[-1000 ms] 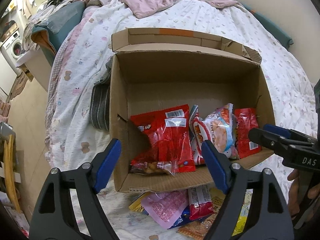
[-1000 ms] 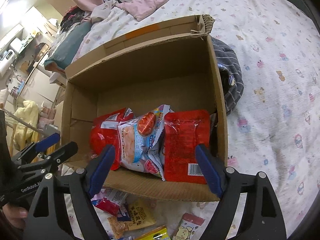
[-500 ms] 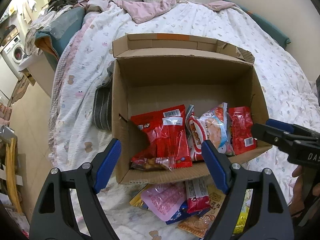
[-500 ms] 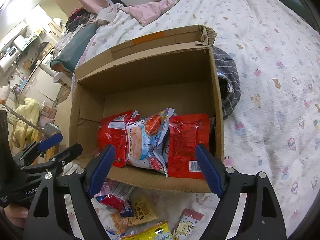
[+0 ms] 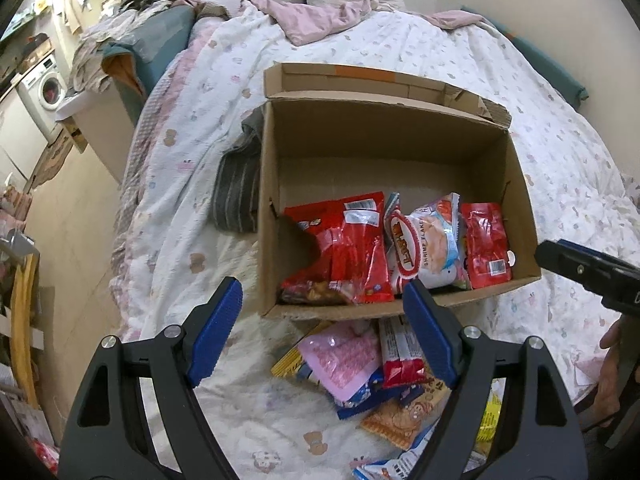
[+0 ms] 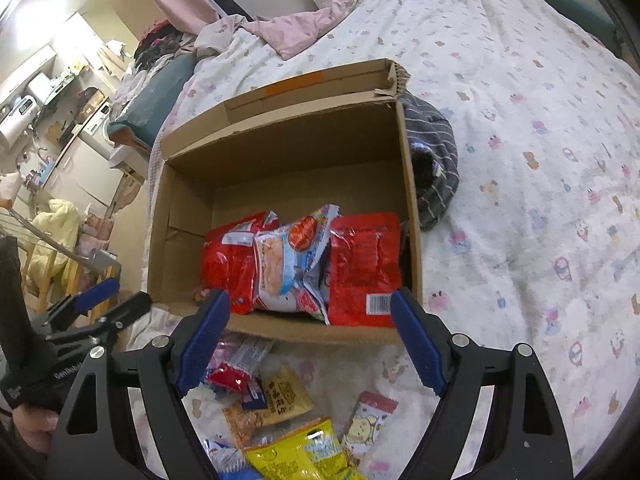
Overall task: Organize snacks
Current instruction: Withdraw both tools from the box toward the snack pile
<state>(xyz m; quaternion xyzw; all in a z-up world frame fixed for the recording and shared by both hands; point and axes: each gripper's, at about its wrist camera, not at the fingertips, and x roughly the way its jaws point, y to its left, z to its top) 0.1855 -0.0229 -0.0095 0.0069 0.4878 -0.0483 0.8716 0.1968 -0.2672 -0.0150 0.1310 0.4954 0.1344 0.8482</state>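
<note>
Sitting roughly half done: three snack bags (image 5: 400,248) lining cardboard box (image 5: 400,148) near wall, loose packets (image 6: 276,404) waiting on bed just near, left gripper (image 5: 324,320) and right gripper (image 6: 310,334) hovering spread, empty.

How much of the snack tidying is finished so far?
Partly done. Three or four packets, including a shrimp flakes bag, already stand in the box. Nothing is in hand: the left gripper and right gripper are both open. Left to do: a pile of loose packets on the bed in front of the box.
</note>
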